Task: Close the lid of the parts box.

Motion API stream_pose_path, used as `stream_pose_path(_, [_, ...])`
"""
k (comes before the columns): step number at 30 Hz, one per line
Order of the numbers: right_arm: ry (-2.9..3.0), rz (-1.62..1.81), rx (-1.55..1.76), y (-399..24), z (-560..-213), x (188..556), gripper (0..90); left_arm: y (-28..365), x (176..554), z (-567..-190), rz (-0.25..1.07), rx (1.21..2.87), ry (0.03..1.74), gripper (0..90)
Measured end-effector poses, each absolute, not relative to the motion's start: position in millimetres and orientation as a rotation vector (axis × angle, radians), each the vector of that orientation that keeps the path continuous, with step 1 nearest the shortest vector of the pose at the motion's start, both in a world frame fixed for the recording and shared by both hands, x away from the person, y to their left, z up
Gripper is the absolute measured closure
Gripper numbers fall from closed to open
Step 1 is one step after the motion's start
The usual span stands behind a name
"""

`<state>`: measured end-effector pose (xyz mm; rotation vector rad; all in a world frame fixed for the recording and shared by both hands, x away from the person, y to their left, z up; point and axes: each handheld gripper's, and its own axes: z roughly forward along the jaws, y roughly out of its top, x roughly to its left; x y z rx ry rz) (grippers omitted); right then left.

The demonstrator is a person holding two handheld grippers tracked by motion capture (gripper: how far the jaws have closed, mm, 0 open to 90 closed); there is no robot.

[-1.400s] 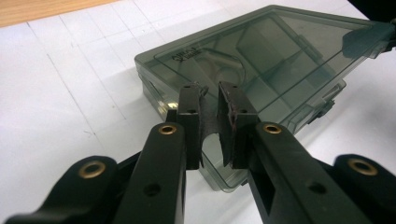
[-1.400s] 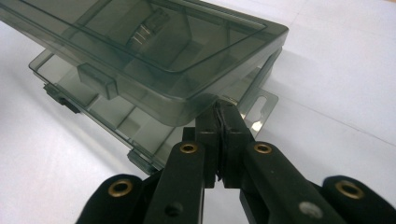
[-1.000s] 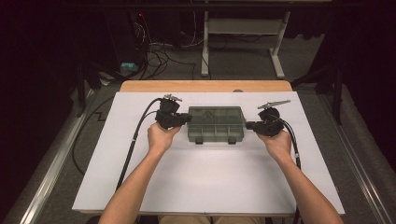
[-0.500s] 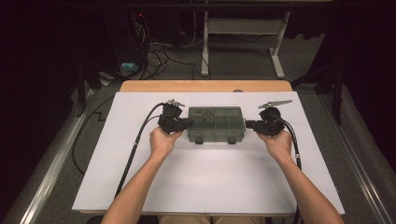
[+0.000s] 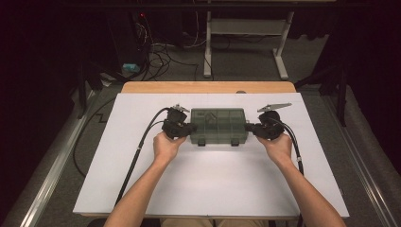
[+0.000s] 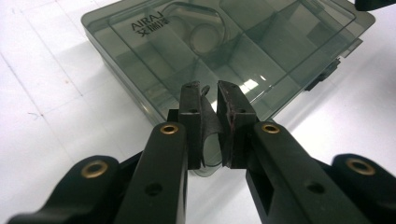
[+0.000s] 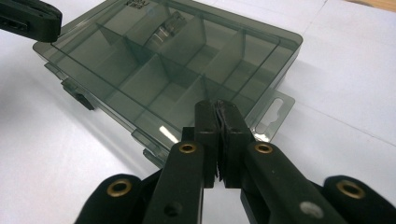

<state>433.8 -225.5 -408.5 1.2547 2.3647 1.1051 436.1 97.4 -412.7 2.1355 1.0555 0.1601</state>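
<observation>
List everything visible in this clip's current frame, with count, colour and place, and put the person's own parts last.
Organizer box: 1, smoky grey see-through plastic with dividers, lid closed, middle of the white sheet, between the two tongs.
Latches: 2, grey, on the box's near edge.
Hang tab: 1, clear, at the box's right end.
White sheet: 1, covering most of the table.
Table: 1, wooden, its far edge bare.
Cables on floor: several, dark, beyond the table.
Stand: 1, white, on the floor behind.
Left tongs: 1, black, at the box's left end, jaws slightly apart.
Right tongs: 1, black, at the box's right end, jaws together.
Hands: 2, gripping the tongs.
</observation>
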Motion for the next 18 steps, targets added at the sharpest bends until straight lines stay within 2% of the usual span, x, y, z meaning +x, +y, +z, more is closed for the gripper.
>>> stream_pose_path(18, [2.363, 1.07, 1.201, -221.5, -416.3, 429.0, 89.1, 89.8, 432.1, -417.7, 0.192, 2.156, 1.038, 81.0])
